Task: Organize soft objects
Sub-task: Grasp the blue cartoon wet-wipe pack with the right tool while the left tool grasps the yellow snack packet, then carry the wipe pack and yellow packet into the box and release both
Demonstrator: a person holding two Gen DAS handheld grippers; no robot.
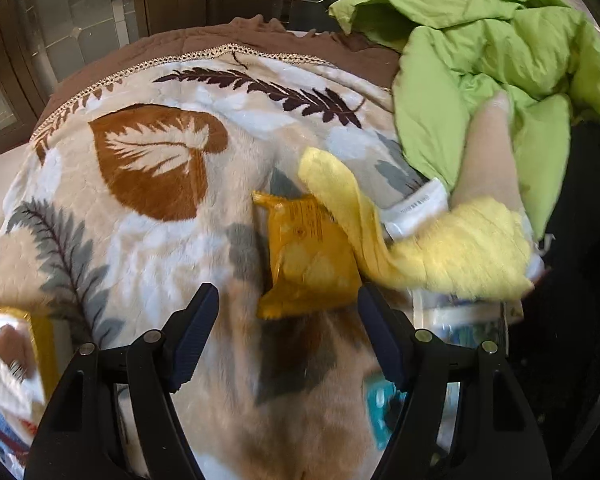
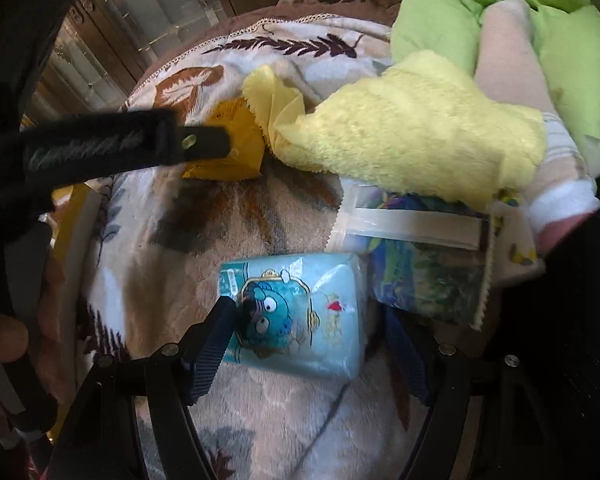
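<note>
While the right tongs [image 2: 304,344] are spread around the pale blue cartoon-printed soft packet [image 2: 296,316], they should be centred before being closed; the left tongs [image 1: 288,312] are held apart just short of the crinkly orange plastic packet [image 1: 308,256] on the leaf-patterned plush blanket [image 1: 148,208].

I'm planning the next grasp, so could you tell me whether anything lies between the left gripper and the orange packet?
Nothing visible does. The left gripper is open just short of the orange packet on the leaf-print blanket. The yellow cloth overlaps only the packet's far right edge.
</note>
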